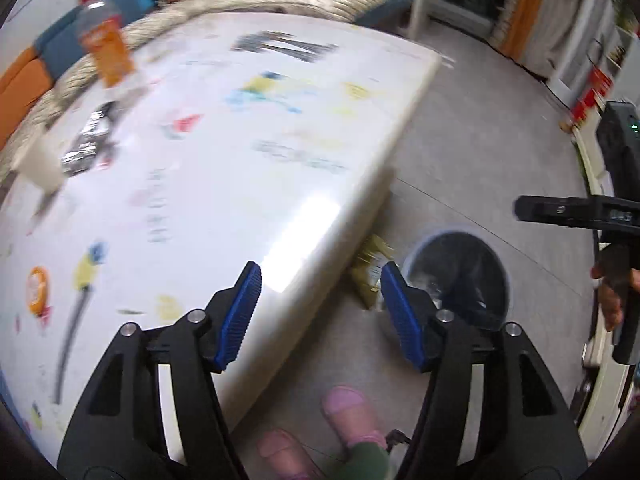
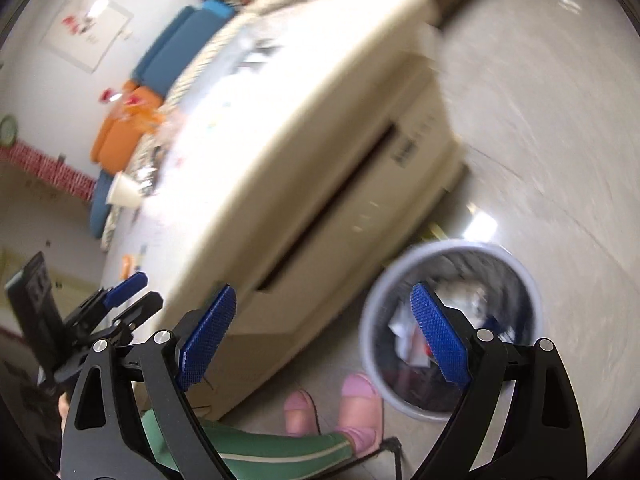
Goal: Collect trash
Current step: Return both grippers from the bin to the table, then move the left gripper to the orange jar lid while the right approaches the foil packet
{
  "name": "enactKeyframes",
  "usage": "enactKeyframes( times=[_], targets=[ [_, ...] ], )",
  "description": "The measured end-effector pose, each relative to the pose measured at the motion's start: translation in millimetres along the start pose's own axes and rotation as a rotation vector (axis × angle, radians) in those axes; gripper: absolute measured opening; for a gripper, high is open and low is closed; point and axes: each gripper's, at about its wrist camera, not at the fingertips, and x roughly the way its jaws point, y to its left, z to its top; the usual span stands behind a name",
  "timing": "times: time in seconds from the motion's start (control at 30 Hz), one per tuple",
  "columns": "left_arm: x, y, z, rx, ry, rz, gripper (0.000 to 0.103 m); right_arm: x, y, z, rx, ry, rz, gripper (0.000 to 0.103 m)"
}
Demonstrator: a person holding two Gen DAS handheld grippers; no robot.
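My left gripper (image 1: pixel 320 312) is open and empty over the front edge of the white table (image 1: pixel 224 184). On the table's far left stand an orange-labelled bottle (image 1: pixel 106 46), a silver wrapper (image 1: pixel 86 144) and a white paper cup (image 1: pixel 38 168). A yellow wrapper (image 1: pixel 368 276) lies on the floor by the table. My right gripper (image 2: pixel 324 336) is open and empty, above the floor between the table (image 2: pixel 304 152) and the grey trash bin (image 2: pixel 452 324), which holds paper scraps. The bin also shows in the left wrist view (image 1: pixel 460 276). Both views are blurred.
The person's pink slippers (image 2: pixel 356 404) stand on the grey floor beside the bin. A blue and orange sofa (image 2: pixel 160 76) runs behind the table. The right gripper's body (image 1: pixel 592 212) shows at the right of the left wrist view. Shelves (image 1: pixel 592 60) line the far right wall.
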Motion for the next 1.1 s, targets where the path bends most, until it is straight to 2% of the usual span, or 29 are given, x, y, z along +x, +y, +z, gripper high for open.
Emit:
enactKeyframes(
  times=[0.2,0.33,0.57,0.8,0.97,1.1],
  targets=[
    [-28.6,94.0,-8.8,-0.149,-0.031,0.124,0.063,18.8,85.4,24.8,-0.138,0.013,0.053,0.089],
    [-44.4,143.1,-16.7,-0.24,-0.058,0.222,0.081,38.0,141.9,36.9,-0.218,0.027,0.077,0.09],
    [-45.9,223.4,-38.7,-0.401,-0.047,0.311,0.087,89.5,241.4,57.8,-0.37,0.073,0.099,0.09],
    [-11.6,267.7,-50.4,-0.503,-0.001,0.337,0.087,155.6,315.7,85.6,-0.457,0.109,0.125,0.09],
    [-0.7,290.0,-54.8,-0.58,-0.018,0.32,0.087,198.6,336.9,109.0,-0.485,0.118,0.114,0.09],
    [10.8,294.6,-53.0,-0.59,-0.004,0.325,0.087,230.0,342.4,126.1,-0.486,0.128,0.091,0.09]
  ],
)
